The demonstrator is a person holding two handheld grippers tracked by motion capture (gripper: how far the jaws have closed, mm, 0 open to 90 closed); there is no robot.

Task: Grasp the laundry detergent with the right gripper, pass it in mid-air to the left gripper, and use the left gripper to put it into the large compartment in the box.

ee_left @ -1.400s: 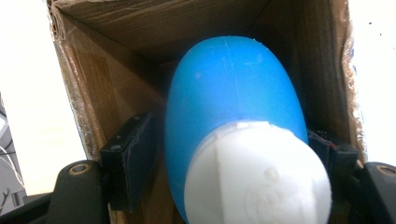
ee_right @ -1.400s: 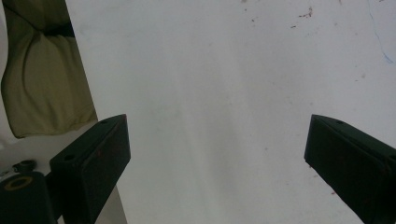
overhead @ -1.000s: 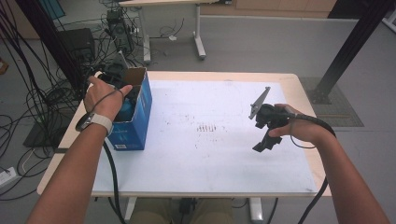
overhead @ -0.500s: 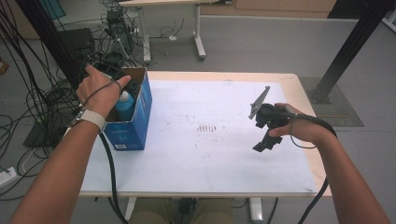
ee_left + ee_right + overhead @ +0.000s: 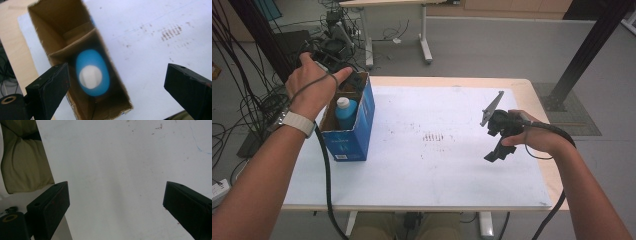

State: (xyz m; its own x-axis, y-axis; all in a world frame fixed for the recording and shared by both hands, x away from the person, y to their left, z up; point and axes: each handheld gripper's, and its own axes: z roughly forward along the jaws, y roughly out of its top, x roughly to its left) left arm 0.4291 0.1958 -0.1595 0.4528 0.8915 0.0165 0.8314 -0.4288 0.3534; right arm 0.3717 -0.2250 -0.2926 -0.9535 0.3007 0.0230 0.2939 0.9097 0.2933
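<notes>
Two grippers are being held with jaws spread wide and nothing between them: the right gripper over the white table, the left gripper, its jaws having just been opening, above the blue bottle standing inside the cardboard box.

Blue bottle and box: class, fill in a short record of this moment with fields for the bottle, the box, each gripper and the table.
bottle: blue bottle with white cap, upright inside the box
box: blue cardboard box, top open, at the table's left side
left gripper: left gripper above the box, jaws just opened wide, nothing between them
right gripper: right gripper open over bare surface
table: white table, faint marks mid-surface
</notes>
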